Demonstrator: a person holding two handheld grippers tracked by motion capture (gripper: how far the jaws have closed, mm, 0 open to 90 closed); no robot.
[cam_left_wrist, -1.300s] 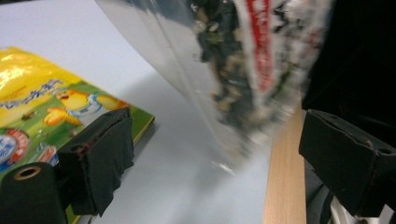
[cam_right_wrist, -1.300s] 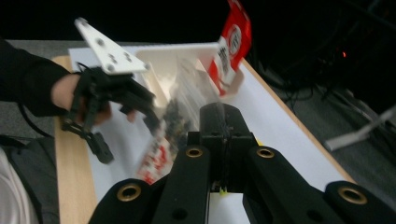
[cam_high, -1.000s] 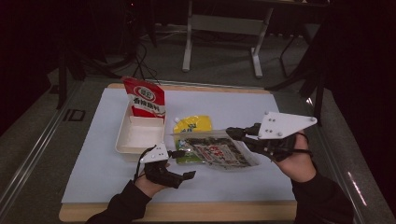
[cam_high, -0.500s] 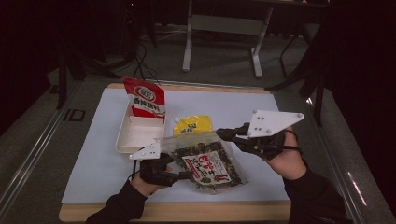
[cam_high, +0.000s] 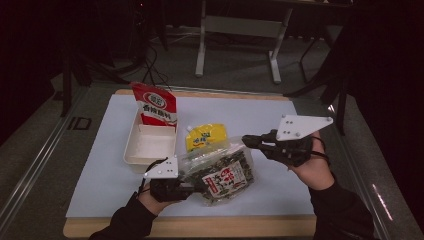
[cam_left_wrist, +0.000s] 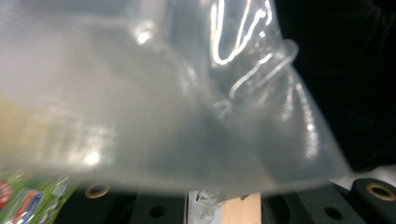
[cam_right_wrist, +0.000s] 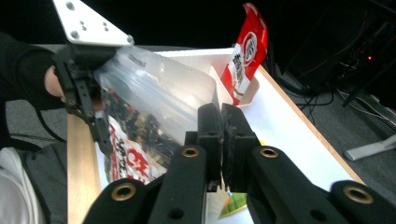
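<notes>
Two hand-held grippers lift the clear bag over the tabletop's near edge.
Left hand-held gripper (cam_high: 192, 186) has just been closing on the clear bag (cam_high: 220, 172); right hand-held gripper (cam_high: 250, 140) pinches its far corner. Raise both evenly, keeping the bag taut.

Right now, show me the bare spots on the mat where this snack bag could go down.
Free: the mat's far right stretch beyond the yellow pouch, and its left strip beside the white tray. Crowded: the middle, where the tray, red packet, pouch and the lifted snack bag sit close together.
</notes>
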